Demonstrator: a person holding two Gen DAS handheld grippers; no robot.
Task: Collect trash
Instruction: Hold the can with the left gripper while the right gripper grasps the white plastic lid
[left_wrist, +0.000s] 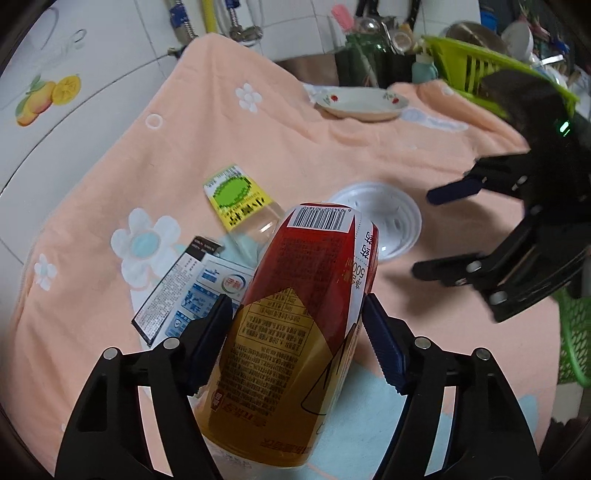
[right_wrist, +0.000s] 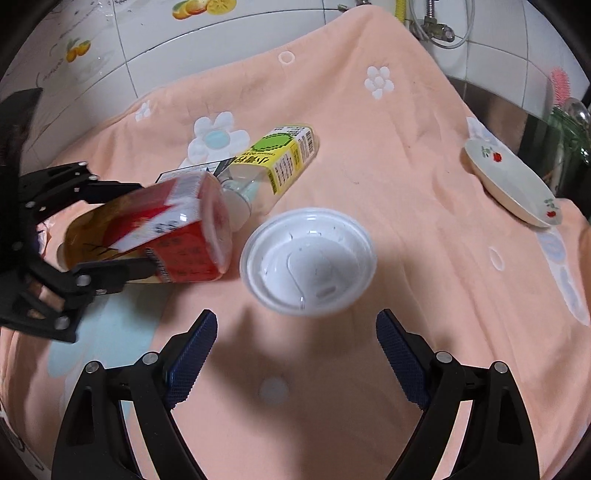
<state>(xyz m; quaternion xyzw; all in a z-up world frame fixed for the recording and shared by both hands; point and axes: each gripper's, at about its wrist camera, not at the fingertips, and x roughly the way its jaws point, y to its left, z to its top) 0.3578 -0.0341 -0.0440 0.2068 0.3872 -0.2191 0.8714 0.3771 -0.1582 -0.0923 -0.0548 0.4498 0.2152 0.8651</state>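
Our left tool (left_wrist: 297, 314) clamps the red bottle (left_wrist: 295, 332); only our right view shows our right tool (right_wrist: 295, 332) wide over the white lid (right_wrist: 308, 262).

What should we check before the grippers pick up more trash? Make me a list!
1. Left gripper shut on the red-label bottle: ok.
2. Red-label bottle lifted clear of the cloth: cannot tell.
3. Right gripper open and empty: ok.
4. White lid lying ahead of the right gripper, nothing on top: ok.
5. Yellow-label bottle free to grab: not ok, the red-label bottle crowds its cap end.
6. Trash bin in view: not ok.
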